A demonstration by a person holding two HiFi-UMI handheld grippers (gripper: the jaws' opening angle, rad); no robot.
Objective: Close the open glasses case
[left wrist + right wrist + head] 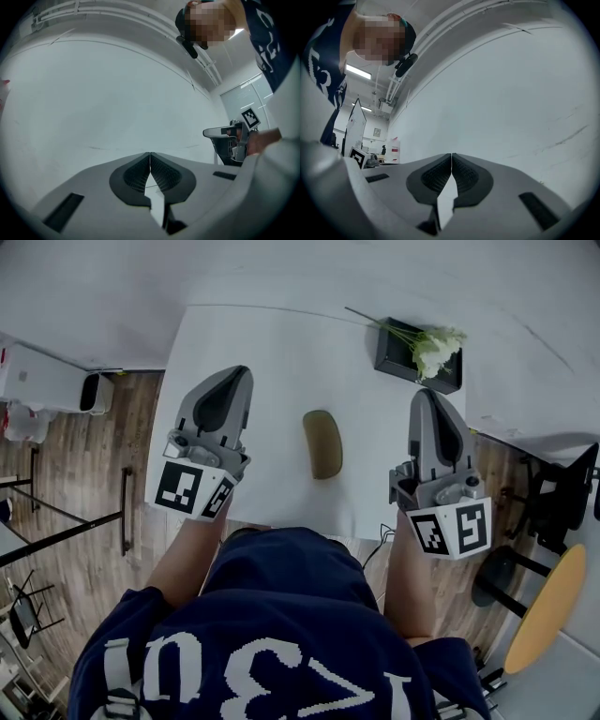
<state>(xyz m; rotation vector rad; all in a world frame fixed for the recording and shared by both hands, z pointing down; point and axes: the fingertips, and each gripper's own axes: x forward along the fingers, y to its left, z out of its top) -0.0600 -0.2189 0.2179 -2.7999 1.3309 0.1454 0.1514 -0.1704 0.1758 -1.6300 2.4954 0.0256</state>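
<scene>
Glasses case (322, 443): olive, lying on the white table (272, 343) between your two grippers, touched by neither. It looks shut, so the task appears done.
Your left gripper (240, 373): jaws pressed together, holding nothing.
Your right gripper (424, 395): jaws together, holding nothing.

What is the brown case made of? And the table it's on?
The case is probably covered in leather-like material or fabric: it looks olive-brown, dull and rounded, with no shine. I can't be sure. The table has a smooth, even white top, likely laminate or painted board.
</scene>
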